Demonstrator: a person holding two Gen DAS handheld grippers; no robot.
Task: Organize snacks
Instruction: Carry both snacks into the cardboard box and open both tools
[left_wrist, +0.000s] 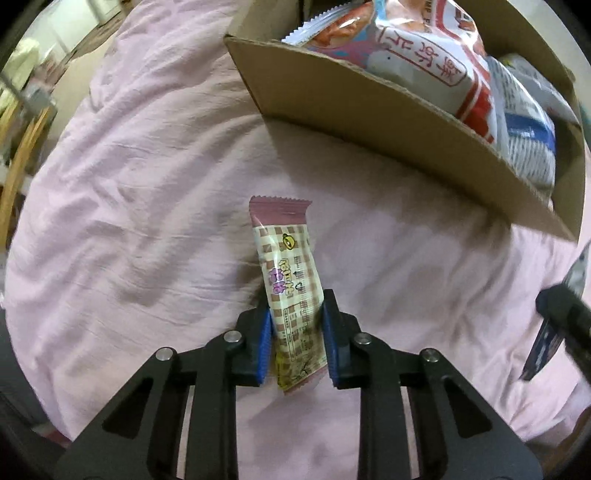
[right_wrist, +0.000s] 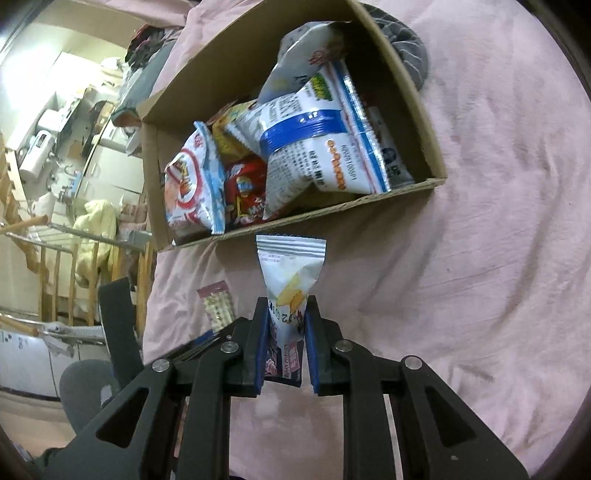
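Pink bedsheet (left_wrist: 129, 221) carries the cardboard box (left_wrist: 369, 122), ahead of both fingers. Left gripper (left_wrist: 297, 332) pinches a checked snack bar (left_wrist: 286, 273); right gripper (right_wrist: 286, 339) pinches a white packet (right_wrist: 290, 273), apparently for boxing.

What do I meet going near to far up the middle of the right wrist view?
Right gripper shut on a white packet → pink sheet → cardboard box front wall → blue-and-white bag inside → grey bag at the far end.
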